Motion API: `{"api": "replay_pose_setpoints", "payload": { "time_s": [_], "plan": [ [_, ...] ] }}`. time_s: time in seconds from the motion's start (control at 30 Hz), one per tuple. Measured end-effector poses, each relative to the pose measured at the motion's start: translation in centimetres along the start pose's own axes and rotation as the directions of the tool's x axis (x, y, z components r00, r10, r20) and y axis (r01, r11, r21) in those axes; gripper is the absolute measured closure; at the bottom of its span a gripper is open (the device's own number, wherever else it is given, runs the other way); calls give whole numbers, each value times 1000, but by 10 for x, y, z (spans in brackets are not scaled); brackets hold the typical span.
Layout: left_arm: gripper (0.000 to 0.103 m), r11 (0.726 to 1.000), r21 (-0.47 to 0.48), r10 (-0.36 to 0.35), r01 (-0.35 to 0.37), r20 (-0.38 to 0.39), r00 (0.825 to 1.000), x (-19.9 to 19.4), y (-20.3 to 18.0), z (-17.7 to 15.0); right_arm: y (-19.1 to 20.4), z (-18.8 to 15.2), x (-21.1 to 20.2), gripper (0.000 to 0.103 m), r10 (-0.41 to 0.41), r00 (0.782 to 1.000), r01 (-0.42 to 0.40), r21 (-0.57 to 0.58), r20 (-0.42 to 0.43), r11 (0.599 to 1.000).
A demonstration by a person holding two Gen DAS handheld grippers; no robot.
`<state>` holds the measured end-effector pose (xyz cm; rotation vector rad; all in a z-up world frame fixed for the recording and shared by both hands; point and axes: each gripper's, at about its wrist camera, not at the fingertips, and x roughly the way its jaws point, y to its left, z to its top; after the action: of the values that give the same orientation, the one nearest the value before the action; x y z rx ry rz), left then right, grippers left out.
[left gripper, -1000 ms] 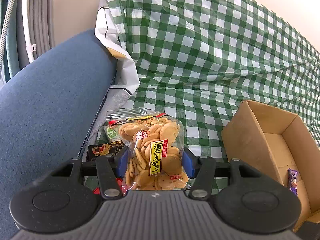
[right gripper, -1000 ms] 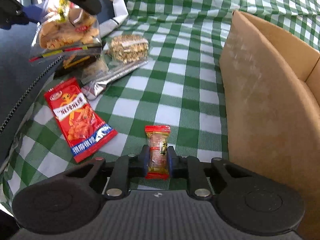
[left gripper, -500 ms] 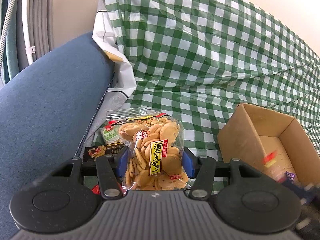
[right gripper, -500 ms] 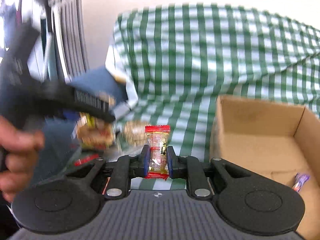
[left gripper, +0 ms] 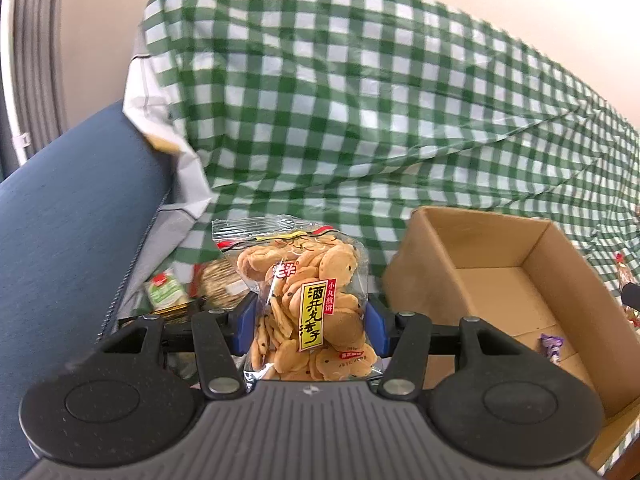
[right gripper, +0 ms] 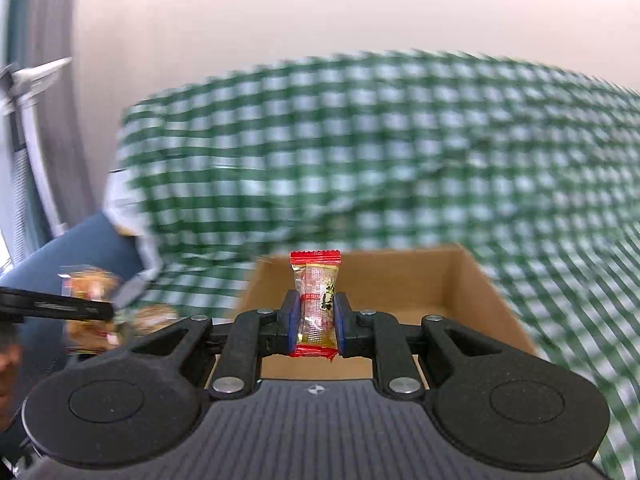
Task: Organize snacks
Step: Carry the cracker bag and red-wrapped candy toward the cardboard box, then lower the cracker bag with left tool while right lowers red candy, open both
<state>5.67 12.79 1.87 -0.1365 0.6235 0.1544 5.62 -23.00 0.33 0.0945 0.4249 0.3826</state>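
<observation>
Green-and-white checked cloth (left gripper: 360, 128) covers the seat and back of a sofa set against a plain cream wall, with a blue upholstered armrest (left gripper: 68, 216) at the far left of the left wrist view. Just right of the armrest, on the seat, lie a small green-labelled packet (left gripper: 166, 290) and a pack of pale round crackers (left gripper: 220, 280), partly hidden behind the left hand-held gripper (left gripper: 308, 326). Its blue pads press on both sides of a clear bag of small round biscuits (left gripper: 308, 304) with a yellow label, which is held upright and clear of the seat; the jaws stand at a middling width around it. Right of the bag, an open cardboard box (left gripper: 440, 272) rests on the cloth, with a small purple-wrapped sweet (left gripper: 552, 346) lying on its floor near the right wall. In the right wrist view the background is heavily blurred; at the left edge the other tool appears as a dark bar with the biscuit bag beside it, and part of a person shows at the lower left margin. At centre, the right hand-held gripper (right gripper: 317, 322) is closed narrowly on a small red-ended snack packet (right gripper: 316, 300), held upright in front of the open box (right gripper: 472, 288), whose interior lies directly behind the packet.
</observation>
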Motion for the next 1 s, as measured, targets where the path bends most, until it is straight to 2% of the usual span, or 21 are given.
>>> {"api": "replay_pose_setpoints", "payload": {
  "time_s": [0.1, 0.2, 0.33, 0.53, 0.77, 1.0],
  "plan": [
    [43, 999, -3, -31, 32, 21, 999, -1, -14, 1, -16, -1, -4, 85, -42, 999, 41, 39, 26, 998],
    [43, 997, 16, -71, 70, 49, 996, -3, -32, 2, -30, -6, -6, 85, -79, 997, 78, 40, 9, 996],
    [43, 990, 88, -120, 111, 94, 988, -8, -63, 0, -43, -9, -9, 85, -113, 994, 113, 44, -2, 993],
    [43, 967, 172, -211, 189, 121, 970, -12, -103, -8, -57, -12, -13, 85, -152, 988, 152, 46, -11, 987],
    [43, 931, 280, -283, 236, 140, 949, -18, -136, -21, -61, -12, -12, 85, -160, 987, 160, 47, -16, 986],
    [43, 904, 348, -313, 248, 143, 939, -20, -154, -32, -55, -10, -5, 85, -148, 989, 149, 33, -22, 988]
  ]
}}
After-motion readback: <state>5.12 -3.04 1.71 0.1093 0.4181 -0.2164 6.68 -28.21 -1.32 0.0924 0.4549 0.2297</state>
